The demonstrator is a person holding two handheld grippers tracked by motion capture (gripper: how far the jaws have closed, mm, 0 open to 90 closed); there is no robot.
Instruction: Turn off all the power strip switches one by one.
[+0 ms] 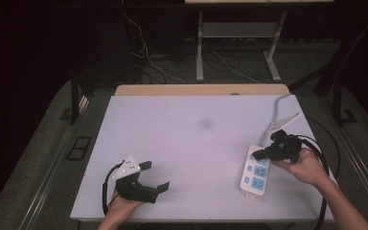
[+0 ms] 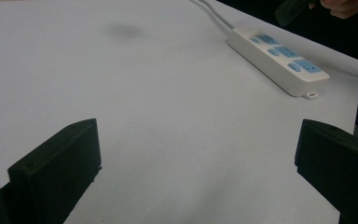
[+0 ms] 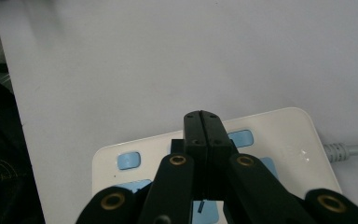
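White power strip with pale blue sockets, grey cord, right gripper jaws pressed together over it, left gripper spread wide well left of it

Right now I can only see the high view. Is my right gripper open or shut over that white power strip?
Observer: Shut. In the right gripper view, the right gripper has its jaws pressed flat together above the power strip.
Operator: Is it poking a blue bit?
Observer: Its tip sits beside a blue socket; I cannot tell whether it touches.
Operator: What does my left one see?
Observer: The left gripper, jaws wide apart, faces the power strip's end, where a small white tab sticks out.
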